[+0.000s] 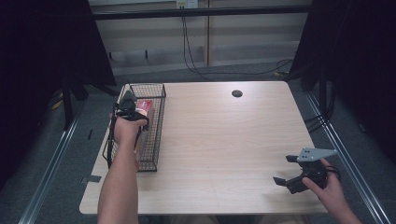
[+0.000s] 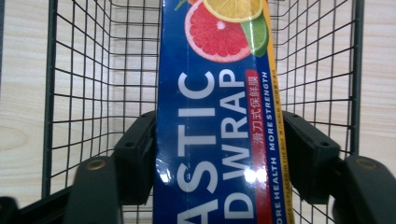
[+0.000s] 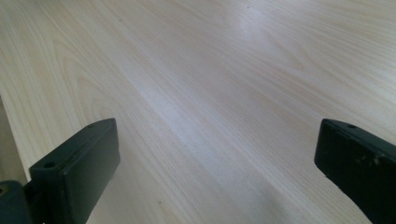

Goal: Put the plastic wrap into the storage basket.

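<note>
Over the wire basket, left side of the table: my left gripper (image 1: 127, 108) is clamped on the plastic wrap box (image 2: 215, 126).
Box: a long blue carton with white lettering and citrus slices printed near its far end; in the high view its end (image 1: 144, 108) shows red and orange inside the basket.
Grip on the box: my two black jaws press flat against its long sides, one on each, about midway along what the left gripper view shows.
Where the box is: inside the basket's walls, running lengthwise along it; I cannot tell whether it touches the bottom mesh.
Basket: a narrow black wire basket (image 1: 158, 130) standing on the table near its left edge, long axis pointing away from me, the pale wood visible through its mesh (image 2: 79, 93).
My left hand: my left hand (image 1: 125, 128) wraps the gripper's handle, forearm coming in from the bottom edge.
My right gripper: my right gripper (image 1: 286, 169) sits low over the near right corner of the table, jaws spread wide with nothing between them but bare wood (image 3: 201, 93).
My right hand: my right hand (image 1: 327, 184) holds it from the right, grey three-cornered plate on top.
Table: light wood-grain top (image 1: 224, 140), with a small dark round disc (image 1: 237, 93) near the far edge.
Room: grey carpet around the table, black curtains (image 1: 42, 46) on both sides, a pale panelled wall behind with cables (image 1: 189, 51) hanging down to the floor, and metal rails along each side of the floor.
</note>
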Demonstrator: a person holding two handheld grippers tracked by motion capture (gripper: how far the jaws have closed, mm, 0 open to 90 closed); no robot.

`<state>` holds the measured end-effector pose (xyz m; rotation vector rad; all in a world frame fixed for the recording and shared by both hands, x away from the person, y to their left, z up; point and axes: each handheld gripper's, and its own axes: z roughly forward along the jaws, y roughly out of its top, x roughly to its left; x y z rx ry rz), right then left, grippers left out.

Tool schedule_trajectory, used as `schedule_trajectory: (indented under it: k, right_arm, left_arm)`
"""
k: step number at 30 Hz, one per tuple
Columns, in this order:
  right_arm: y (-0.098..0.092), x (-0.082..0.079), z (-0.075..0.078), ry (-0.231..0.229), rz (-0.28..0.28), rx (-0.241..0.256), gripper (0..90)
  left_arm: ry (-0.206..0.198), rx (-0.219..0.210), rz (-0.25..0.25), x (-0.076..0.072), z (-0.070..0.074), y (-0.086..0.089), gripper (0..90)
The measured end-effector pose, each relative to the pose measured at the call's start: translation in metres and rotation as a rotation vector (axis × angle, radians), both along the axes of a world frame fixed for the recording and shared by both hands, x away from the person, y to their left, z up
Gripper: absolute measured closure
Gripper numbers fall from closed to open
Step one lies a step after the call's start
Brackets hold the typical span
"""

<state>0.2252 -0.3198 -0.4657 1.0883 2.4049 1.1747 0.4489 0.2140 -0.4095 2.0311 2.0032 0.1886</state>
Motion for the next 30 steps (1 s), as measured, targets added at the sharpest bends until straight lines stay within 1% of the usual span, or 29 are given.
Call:
schedule_trajectory:
  k: [1, 2, 5, 7, 9, 10, 13, 15, 17, 19, 20, 21, 22, 24, 28, 29, 30]
  right_arm:
    - [0.000, 0.000, 0.000, -0.001, 0.000, 0.000, 0.1]
    - [0.000, 0.000, 0.000, 0.001, 0.002, 0.001, 0.1]
    - [0.000, 0.000, 0.000, -0.002, 0.000, 0.000, 0.1]
    - [0.000, 0.000, 0.000, 0.000, 0.001, -0.002, 0.1]
    - [0.001, 0.000, 0.000, -0.002, 0.002, -0.001, 0.1]
    - [0.001, 0.001, 0.000, -0.004, 0.003, -0.001, 0.1]
    - [0.001, 0.000, 0.000, 0.001, 0.003, -0.006, 0.1]
    - [0.001, 0.000, 0.000, -0.002, 0.003, 0.000, 0.1]
    - [0.001, 0.000, 0.001, -0.002, 0.001, 0.003, 0.1]
    - [0.001, 0.000, 0.001, -0.003, 0.000, 0.002, 0.1]
    - [0.002, 0.000, 0.001, -0.003, -0.002, 0.001, 0.1]
    - [0.002, -0.001, 0.001, -0.003, -0.001, 0.000, 0.1]
    - [0.002, -0.001, 0.001, -0.002, 0.000, 0.002, 0.1]
    - [0.002, -0.001, 0.001, -0.002, 0.000, 0.001, 0.1]
    - [0.002, -0.001, 0.002, -0.002, 0.000, 0.005, 0.1]
    - [0.001, -0.001, 0.002, -0.005, -0.001, 0.005, 0.1]
    - [0.001, -0.001, 0.002, -0.006, 0.000, 0.006, 0.1]
  left_arm:
    - [-0.006, 0.003, -0.004, 0.000, 0.000, 0.000, 33.3]
    - [-0.004, -0.012, -0.001, -0.001, 0.001, 0.000, 32.1]
    - [0.003, -0.018, -0.021, -0.001, 0.004, -0.001, 28.8]
    - [-0.007, -0.022, -0.019, -0.003, 0.007, -0.001, 27.0]
    - [-0.007, -0.018, -0.035, -0.003, 0.010, -0.001, 26.2]
    - [-0.007, -0.022, -0.029, -0.004, 0.013, -0.001, 25.8]
    - [-0.026, -0.026, -0.036, -0.006, 0.020, -0.001, 24.7]
    - [-0.037, -0.033, -0.038, -0.007, 0.026, 0.000, 24.0]
    - [-0.047, -0.027, -0.047, -0.008, 0.032, 0.001, 23.7]
    - [-0.063, -0.047, -0.055, -0.010, 0.038, 0.002, 24.2]
    - [-0.067, -0.058, -0.045, -0.011, 0.041, 0.001, 24.1]
    - [-0.076, -0.058, -0.043, -0.012, 0.042, 0.000, 24.1]
    - [-0.074, -0.059, -0.052, -0.013, 0.045, 0.000, 24.1]
    - [-0.086, -0.064, -0.065, -0.014, 0.048, -0.002, 24.0]
    - [-0.097, -0.070, -0.082, -0.016, 0.054, -0.007, 23.8]
    - [-0.100, -0.074, -0.078, -0.016, 0.055, -0.010, 23.8]
    - [-0.102, -0.068, -0.092, -0.016, 0.056, -0.010, 23.7]
